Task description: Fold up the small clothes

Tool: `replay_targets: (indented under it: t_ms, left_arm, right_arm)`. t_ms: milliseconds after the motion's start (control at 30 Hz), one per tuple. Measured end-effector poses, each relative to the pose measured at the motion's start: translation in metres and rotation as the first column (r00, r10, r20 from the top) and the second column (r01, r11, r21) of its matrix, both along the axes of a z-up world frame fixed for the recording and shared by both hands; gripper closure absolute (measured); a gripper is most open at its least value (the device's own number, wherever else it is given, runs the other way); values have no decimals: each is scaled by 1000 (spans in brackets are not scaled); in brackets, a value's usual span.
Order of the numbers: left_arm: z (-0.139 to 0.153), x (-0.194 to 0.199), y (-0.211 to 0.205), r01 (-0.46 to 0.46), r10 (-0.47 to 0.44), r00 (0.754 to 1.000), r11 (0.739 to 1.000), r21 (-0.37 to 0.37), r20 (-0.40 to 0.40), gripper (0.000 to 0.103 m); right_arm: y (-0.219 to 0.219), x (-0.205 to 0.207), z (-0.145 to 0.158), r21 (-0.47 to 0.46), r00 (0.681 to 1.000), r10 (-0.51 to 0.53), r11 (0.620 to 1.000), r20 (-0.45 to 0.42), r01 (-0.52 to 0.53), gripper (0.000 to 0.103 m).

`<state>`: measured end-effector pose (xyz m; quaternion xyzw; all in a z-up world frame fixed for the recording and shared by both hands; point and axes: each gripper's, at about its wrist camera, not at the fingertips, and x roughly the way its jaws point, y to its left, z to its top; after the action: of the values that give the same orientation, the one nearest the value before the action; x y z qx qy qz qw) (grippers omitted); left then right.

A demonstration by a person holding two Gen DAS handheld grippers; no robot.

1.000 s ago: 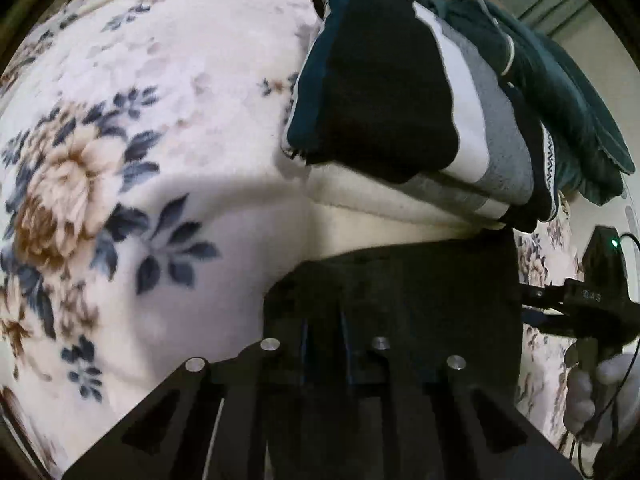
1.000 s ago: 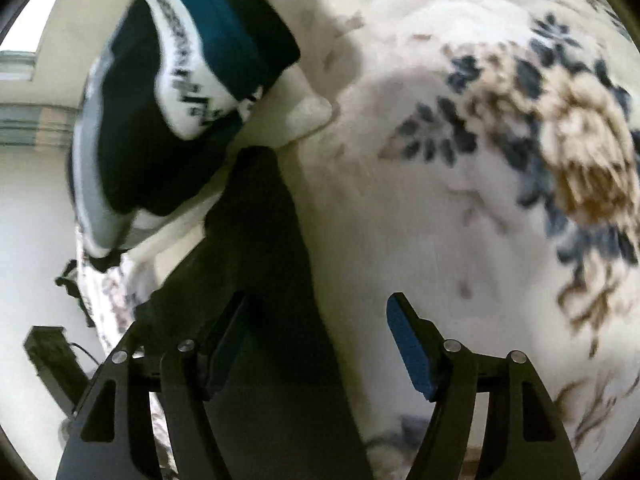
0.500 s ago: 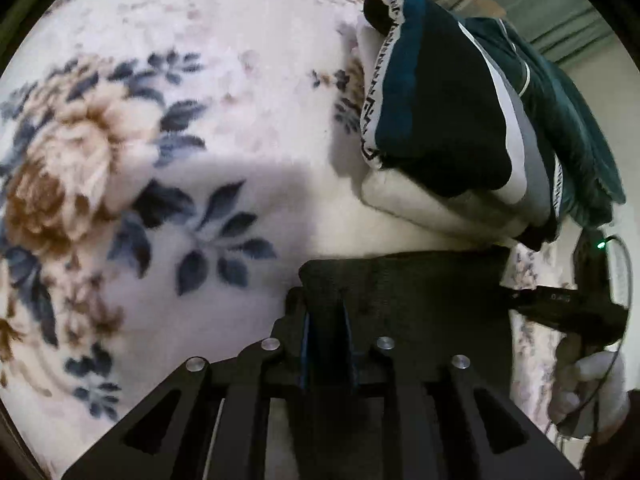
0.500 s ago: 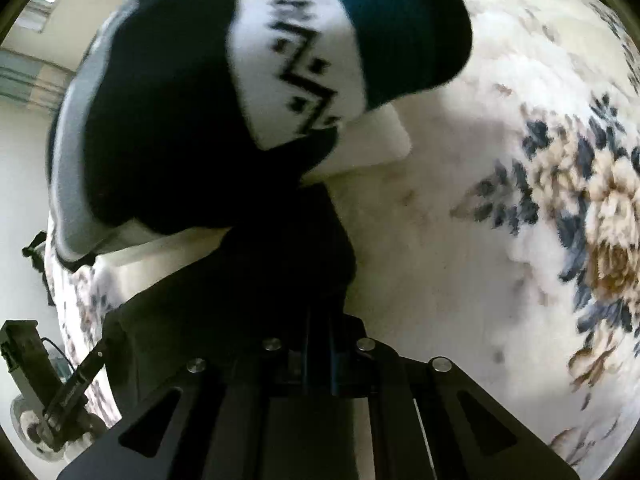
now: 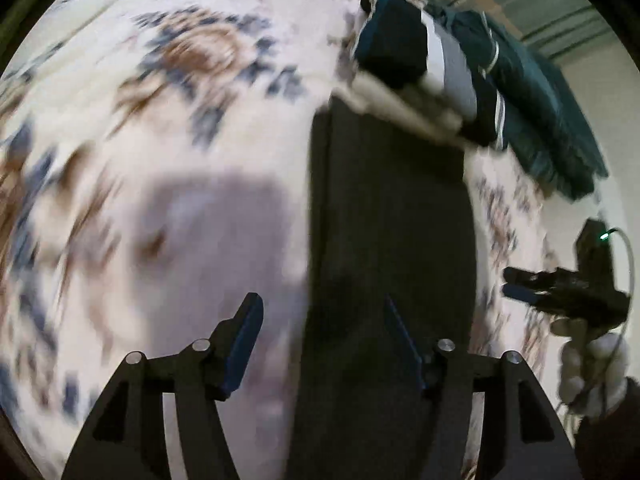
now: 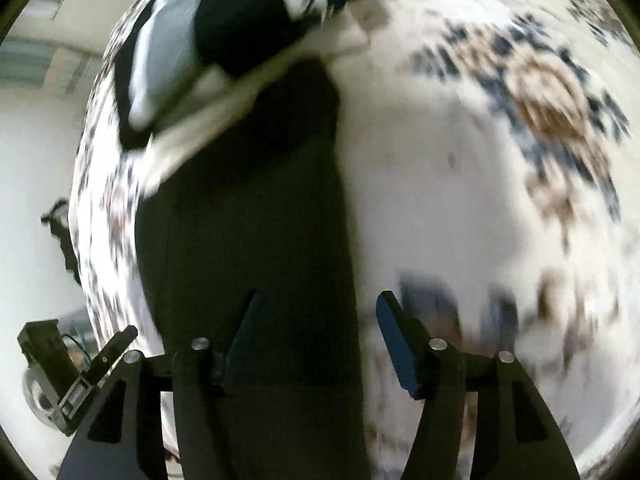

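Floral blanket (image 5: pixel 168 128) under dark folded garment (image 5: pixel 392 216), both tongs (image 5: pixel 324 332) (image 6: pixel 316 328) agape.

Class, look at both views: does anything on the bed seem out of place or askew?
Nothing stands out. The black garment lies flat on the floral blanket, its far end tucked under the stack of folded clothes.

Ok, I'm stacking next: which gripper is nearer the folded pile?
Right, probably. The right gripper is open just below the pile, which looms large; the left gripper is open farther back.

No readable text, labels or numbers show in either view; both are motion-blurred
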<state>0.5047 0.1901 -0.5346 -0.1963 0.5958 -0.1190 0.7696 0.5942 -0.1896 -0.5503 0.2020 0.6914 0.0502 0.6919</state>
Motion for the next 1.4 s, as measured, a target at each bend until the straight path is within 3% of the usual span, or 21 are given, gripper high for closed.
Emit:
replay_targets:
  t_ms: [100, 300, 500, 700, 833, 1000, 1133, 1300, 1367, 1400]
  left_arm:
    - [0, -54, -3, 3, -2, 1000, 999, 47, -28, 43]
    - [-6, -134, -14, 29, -23, 995, 998, 56, -97, 43]
    - [-14, -183, -20, 74, -68, 985, 997, 31, -161, 43]
    - [-35, -222, -24, 86, -89, 966, 996, -22, -244, 43]
    - [-57, -241, -30, 100, -128, 950, 989, -110, -286, 43]
    - [-83, -257, -37, 130, -178, 925, 978, -160, -334, 42]
    - [-89, -259, -39, 129, -185, 930, 973, -190, -318, 30]
    - [-90, -259, -38, 67, -139, 946, 968, -241, -293, 30]
    - [-86, -261, -37, 58, -132, 951, 965, -256, -279, 57]
    - [-84, -261, -38, 65, -132, 948, 971, -231, -290, 88]
  right_arm:
    - [10, -59, 8, -30, 1000, 26, 999, -10, -26, 37]
    - [23, -173, -2, -13, 995, -4, 1000, -99, 3, 37]
    - [34, -277, -31, -8, 979, -27, 1000, -201, 26, 37]
    - [38, -356, -58, 10, 955, -29, 999, -295, 33, 37]
    - [34, -393, -77, 29, 939, -54, 997, -340, 67, 37]
    - [16, -418, -97, 93, 926, -86, 987, -367, 129, 37]
    - [-1, -426, -111, 166, 922, -103, 970, -373, 175, 37]
    - [-6, -433, -118, 248, 920, -96, 948, -381, 201, 34]
    - [-1, -436, -120, 282, 918, -83, 937, -388, 204, 34]
    - [1, -436, -119, 296, 919, -80, 932, -387, 206, 36]
